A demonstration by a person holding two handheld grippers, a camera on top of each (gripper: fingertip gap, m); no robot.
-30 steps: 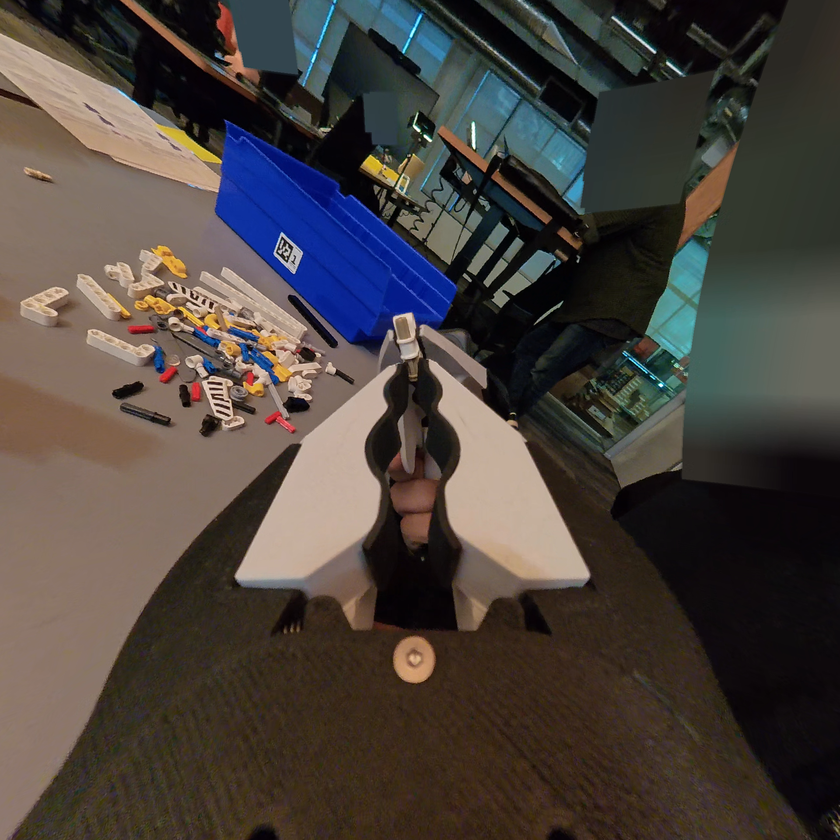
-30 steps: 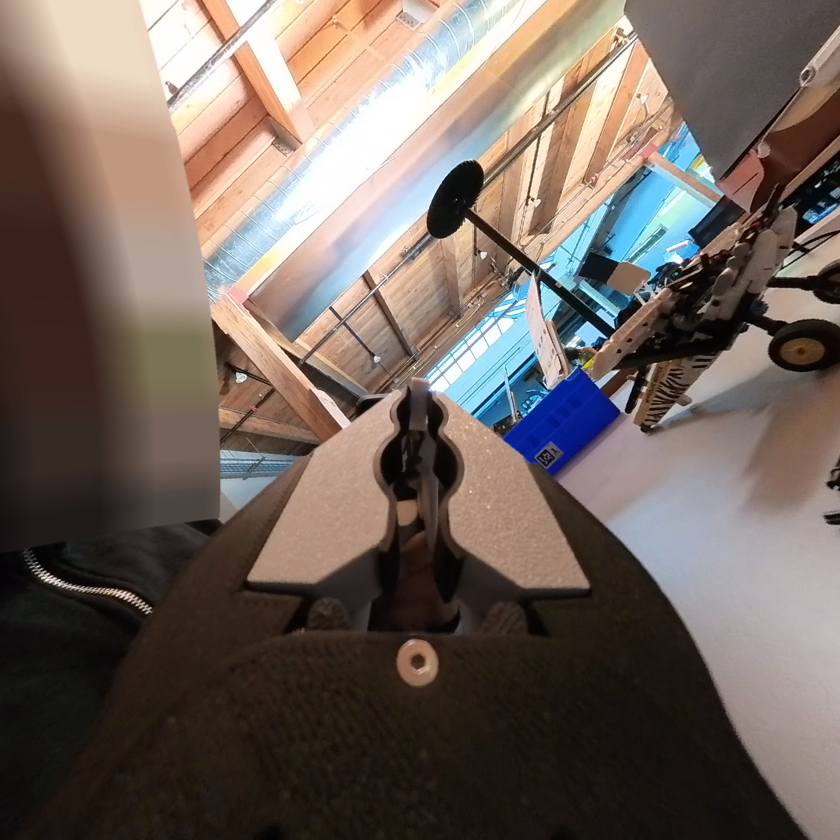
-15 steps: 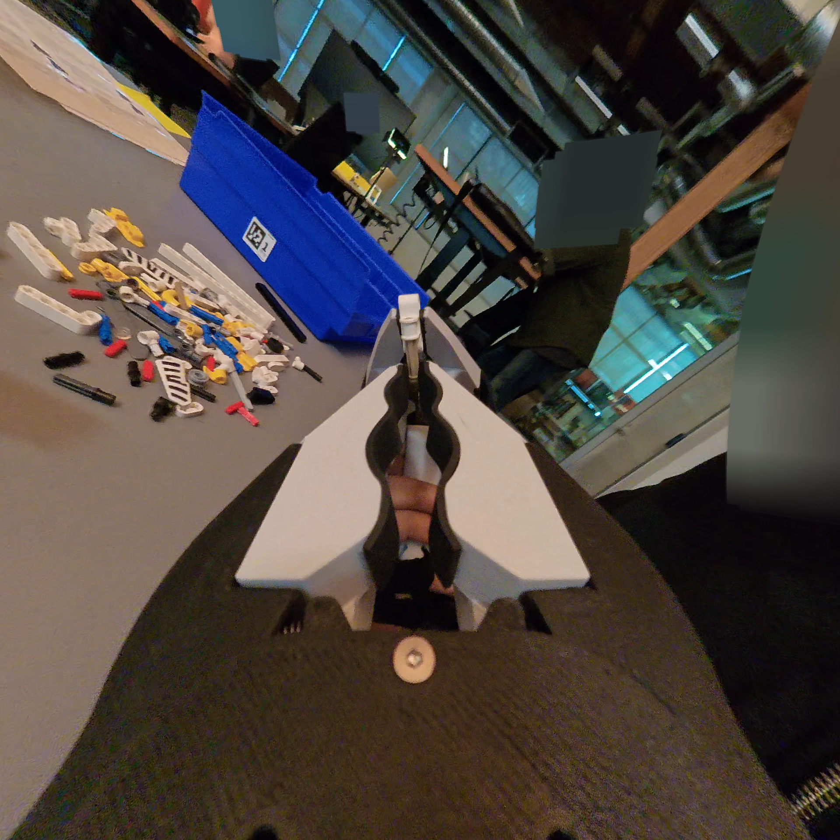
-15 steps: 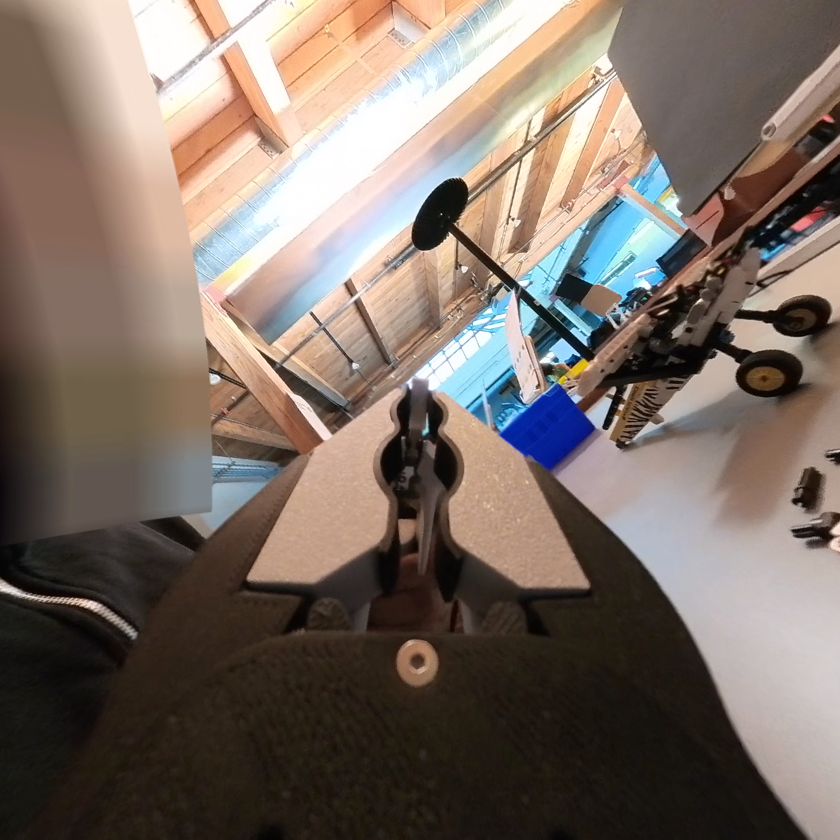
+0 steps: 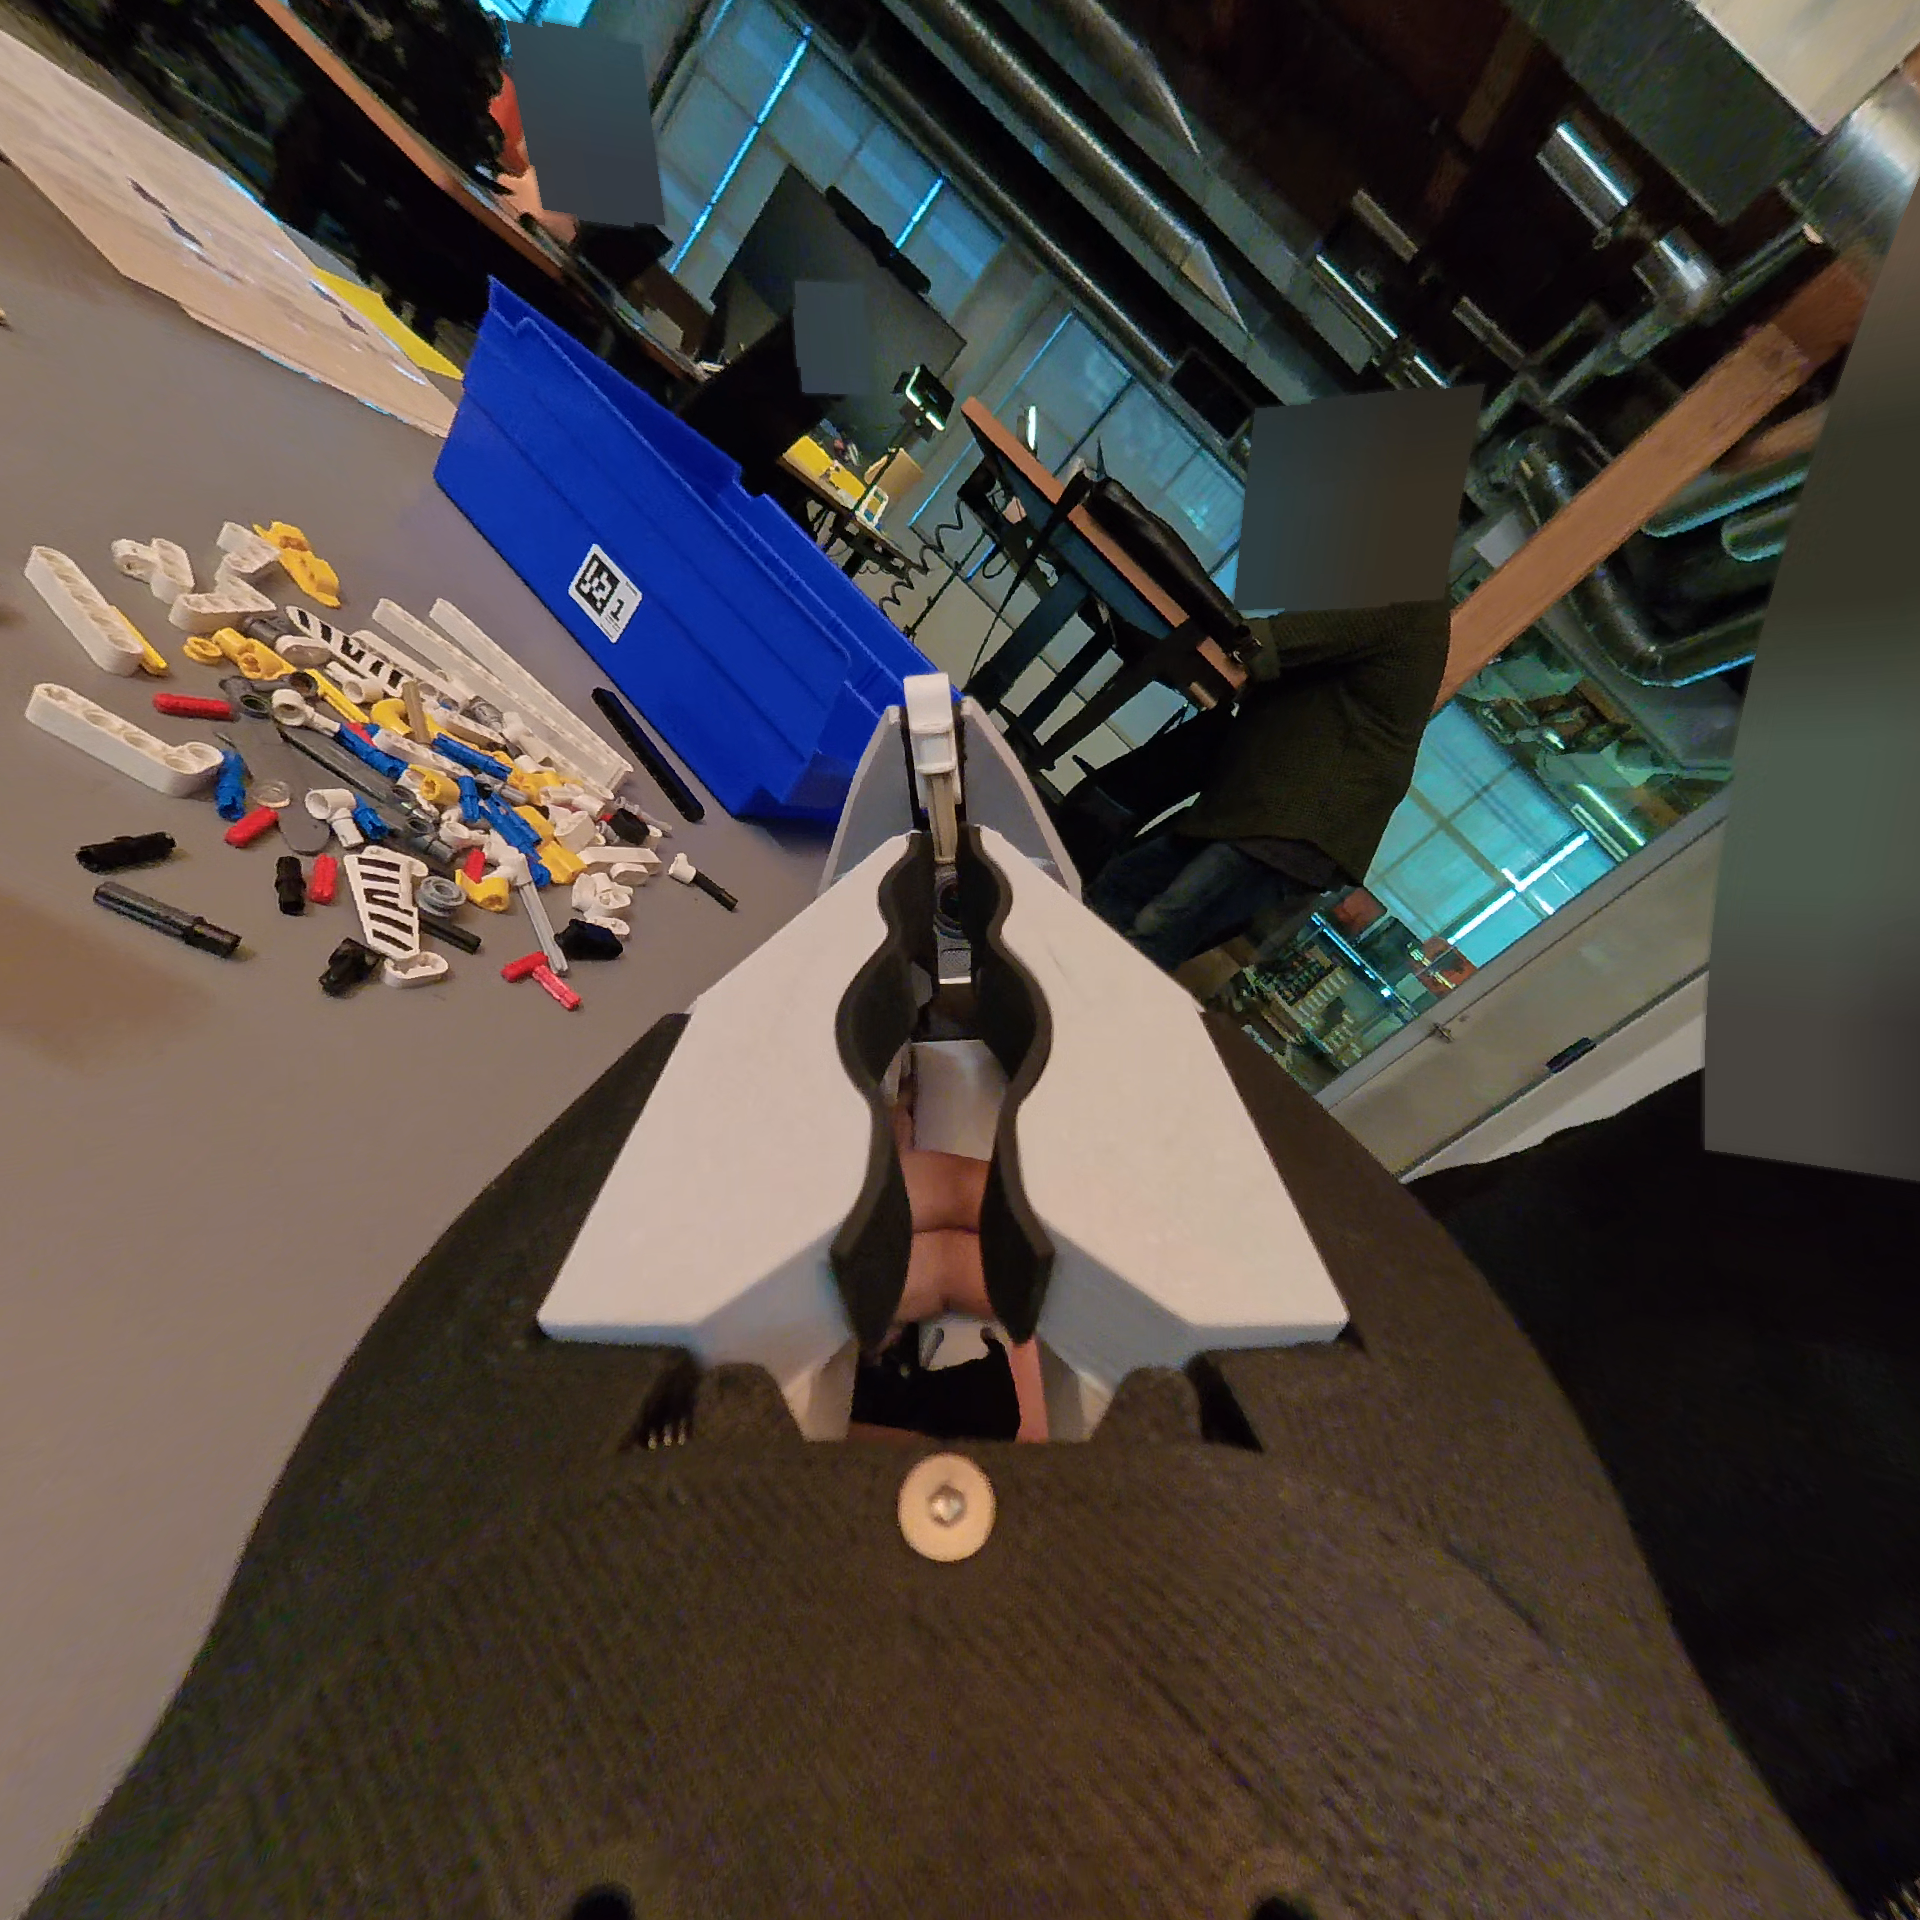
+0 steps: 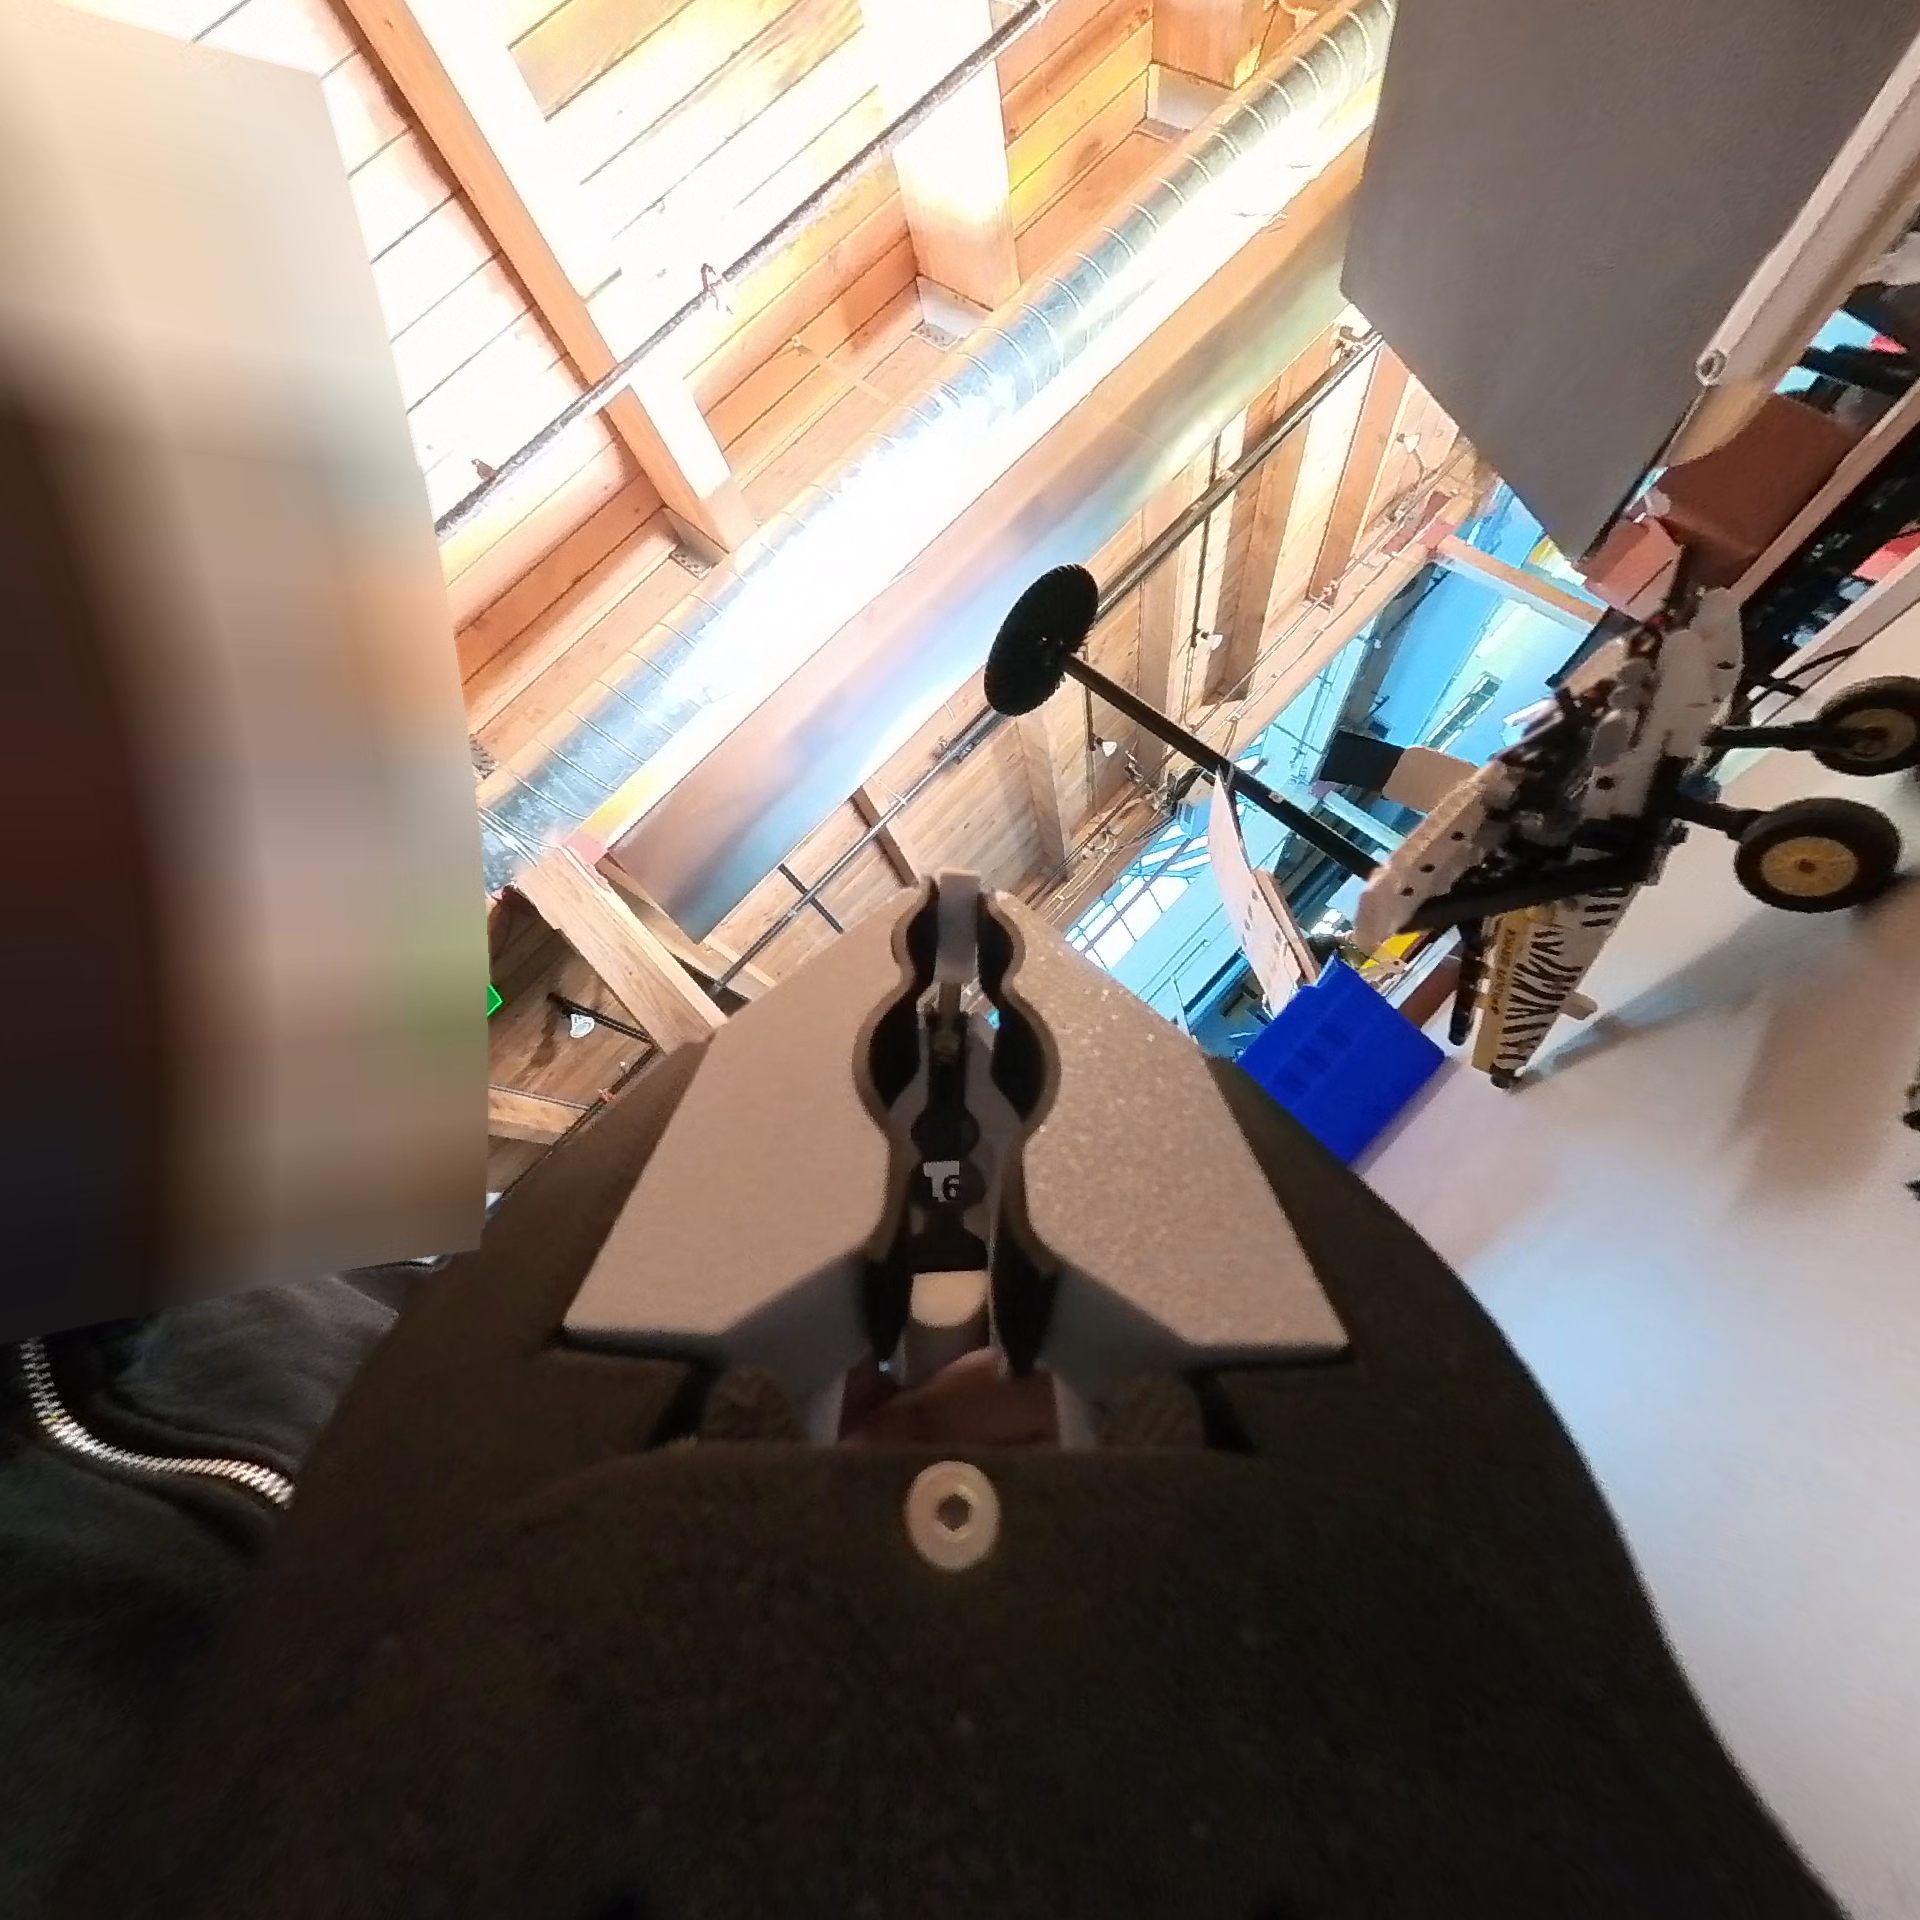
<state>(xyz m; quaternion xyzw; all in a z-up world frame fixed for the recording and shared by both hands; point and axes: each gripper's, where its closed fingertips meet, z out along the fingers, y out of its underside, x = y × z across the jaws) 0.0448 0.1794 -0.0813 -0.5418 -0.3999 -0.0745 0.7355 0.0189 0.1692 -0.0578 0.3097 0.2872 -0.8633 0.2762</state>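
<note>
Left gripper (image 5: 940,805): clenched on a white-and-tan pin (image 5: 930,732), raised near the blue bin (image 5: 665,623), parts pile (image 5: 416,769) far left. Right gripper (image 6: 956,940): clenched on a pale flat piece (image 6: 956,925), tilted ceilingward, model (image 6: 1558,831) far right. Judgement: firm, steady pinches keep both pieces aligned.

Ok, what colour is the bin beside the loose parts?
Blue bin, with a small black-and-white tag; clearest in the left wrist view.

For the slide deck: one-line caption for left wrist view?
Left gripper clamps a white-and-tan connector above loose building-toy parts beside a blue bin.
</note>
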